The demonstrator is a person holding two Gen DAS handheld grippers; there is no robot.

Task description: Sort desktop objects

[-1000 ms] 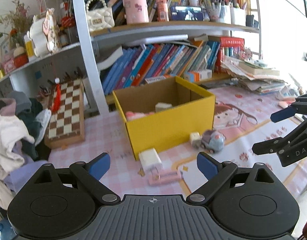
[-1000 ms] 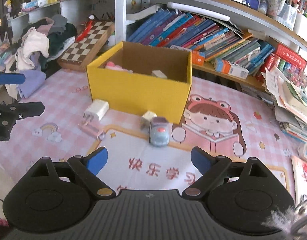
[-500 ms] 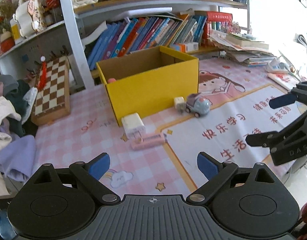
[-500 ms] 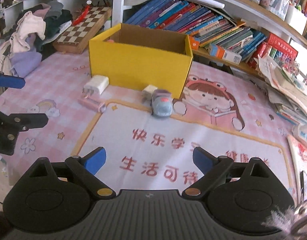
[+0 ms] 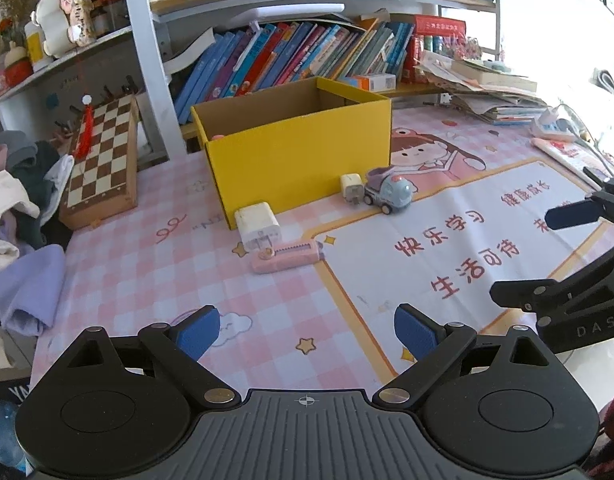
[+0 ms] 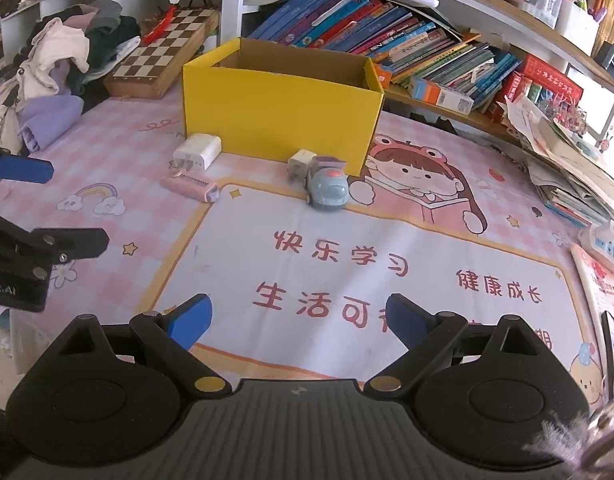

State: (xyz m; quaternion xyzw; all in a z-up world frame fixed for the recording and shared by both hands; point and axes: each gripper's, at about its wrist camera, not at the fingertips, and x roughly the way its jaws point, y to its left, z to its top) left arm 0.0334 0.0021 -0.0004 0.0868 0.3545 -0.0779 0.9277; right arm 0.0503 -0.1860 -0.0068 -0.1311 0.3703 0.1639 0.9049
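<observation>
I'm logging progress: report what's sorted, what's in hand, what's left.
Done: one pink item shows inside the yellow box.
In hand: nothing; the left gripper and right gripper are open and empty.
Left on the mat: white charger, pink case, small plug, toy car.

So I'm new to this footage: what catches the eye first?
The yellow box stands open-topped mid-desk, before a shelf of leaning books. Along its near side lie a white charger, a pink case, a small plug and a toy car. Both the left gripper and the right gripper are open, empty.
</observation>
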